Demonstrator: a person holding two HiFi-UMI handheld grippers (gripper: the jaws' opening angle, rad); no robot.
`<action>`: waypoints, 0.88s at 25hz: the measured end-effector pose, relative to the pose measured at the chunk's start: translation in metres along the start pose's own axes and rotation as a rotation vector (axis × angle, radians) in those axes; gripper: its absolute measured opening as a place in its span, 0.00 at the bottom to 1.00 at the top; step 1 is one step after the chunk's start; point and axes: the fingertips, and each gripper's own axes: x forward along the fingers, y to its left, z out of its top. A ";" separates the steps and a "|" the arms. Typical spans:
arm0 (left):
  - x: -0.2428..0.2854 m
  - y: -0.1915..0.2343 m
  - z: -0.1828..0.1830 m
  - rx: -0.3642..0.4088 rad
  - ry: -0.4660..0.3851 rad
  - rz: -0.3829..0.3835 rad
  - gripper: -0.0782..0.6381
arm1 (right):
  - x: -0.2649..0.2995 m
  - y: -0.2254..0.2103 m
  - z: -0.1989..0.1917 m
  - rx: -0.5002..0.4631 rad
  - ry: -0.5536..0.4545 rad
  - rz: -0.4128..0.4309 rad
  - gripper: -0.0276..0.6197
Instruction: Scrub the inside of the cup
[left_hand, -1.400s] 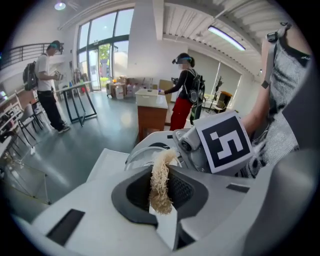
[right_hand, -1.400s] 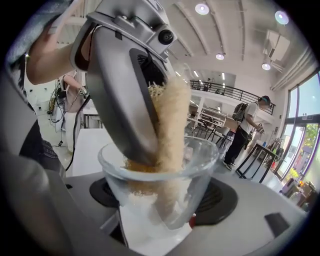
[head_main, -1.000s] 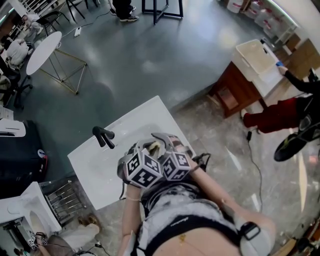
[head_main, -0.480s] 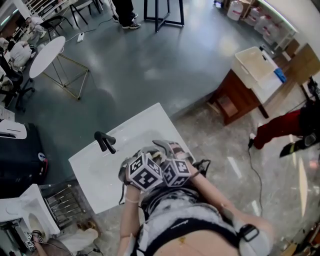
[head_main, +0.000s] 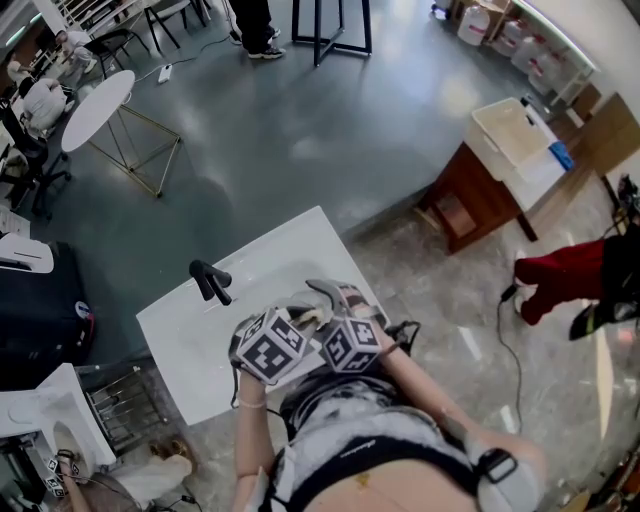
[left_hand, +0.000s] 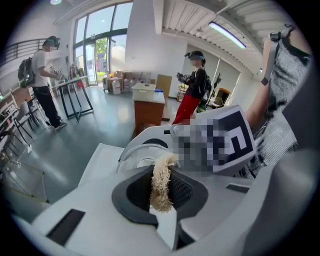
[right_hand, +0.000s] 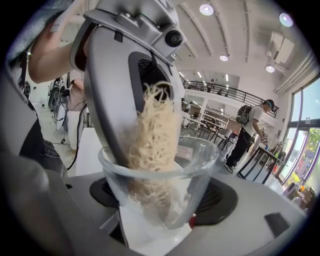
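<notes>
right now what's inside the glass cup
A tan fibrous scrubber, pinched in the left claw, reaches down inside the cup. The cup's bottom beneath it is covered.

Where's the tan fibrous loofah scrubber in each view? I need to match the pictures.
Head view: tan fibrous loofah scrubber, a small bit just above the two marker cubes.
Left gripper view: centre, pinched by the left gripper.
Right gripper view: centre, dipping into the clear glass cup.
Shared landmark: the white sink top beneath it all.
</notes>
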 end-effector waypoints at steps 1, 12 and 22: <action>-0.002 0.000 0.000 -0.005 -0.006 -0.002 0.16 | 0.000 0.000 0.000 0.003 -0.001 0.003 0.66; -0.040 0.033 0.009 0.023 -0.121 0.223 0.17 | 0.002 0.000 0.011 0.028 -0.026 0.034 0.66; -0.015 0.030 -0.007 0.046 -0.007 0.226 0.17 | 0.005 0.000 0.012 0.002 -0.017 0.027 0.66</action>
